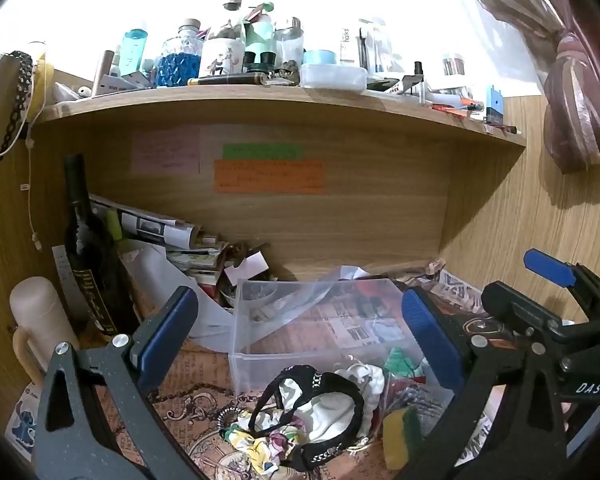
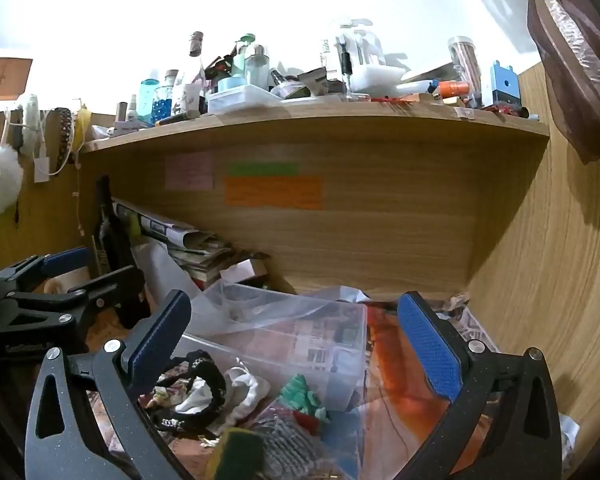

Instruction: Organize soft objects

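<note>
A pile of soft things lies on the patterned desk mat in front of a clear plastic box (image 1: 320, 320), (image 2: 300, 344). The pile holds a black headband with a chain trim (image 1: 324, 420), (image 2: 204, 396), a white scrunchie (image 1: 364, 376), (image 2: 248, 388), a floral scrunchie (image 1: 260, 444), a green scrunchie (image 2: 304, 396) and a yellow-green sponge (image 1: 400, 436), (image 2: 236, 456). My left gripper (image 1: 300, 332) is open and empty above the pile. My right gripper (image 2: 296, 344) is open and empty, to the right of the left one; it also shows in the left wrist view (image 1: 548, 312).
A wooden shelf (image 1: 284, 100) crowded with bottles and jars hangs overhead. A dark wine bottle (image 1: 88, 248), a pale mug (image 1: 40, 320) and stacked papers (image 1: 168, 236) stand at the left. A wooden side wall (image 2: 548, 280) closes the right.
</note>
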Demonstrator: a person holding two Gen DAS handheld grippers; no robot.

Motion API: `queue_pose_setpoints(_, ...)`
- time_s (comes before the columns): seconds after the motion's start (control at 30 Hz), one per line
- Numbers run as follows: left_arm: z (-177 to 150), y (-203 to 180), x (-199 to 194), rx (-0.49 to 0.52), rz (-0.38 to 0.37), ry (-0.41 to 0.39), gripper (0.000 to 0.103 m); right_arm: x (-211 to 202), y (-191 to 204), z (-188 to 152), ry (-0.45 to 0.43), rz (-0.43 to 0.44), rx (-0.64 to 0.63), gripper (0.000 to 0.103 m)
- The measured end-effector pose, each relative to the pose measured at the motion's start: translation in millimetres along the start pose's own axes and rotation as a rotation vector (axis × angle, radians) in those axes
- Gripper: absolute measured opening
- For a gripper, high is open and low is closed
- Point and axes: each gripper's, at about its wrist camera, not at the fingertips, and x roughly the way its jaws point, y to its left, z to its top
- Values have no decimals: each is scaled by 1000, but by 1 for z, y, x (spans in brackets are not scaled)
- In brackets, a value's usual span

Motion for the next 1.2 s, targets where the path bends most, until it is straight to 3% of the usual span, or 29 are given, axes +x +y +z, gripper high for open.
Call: queue_pose_setpoints(1.2, 4, 1, -2, 2, -7, -11, 103, 2, 2, 0, 5, 23, 36, 103)
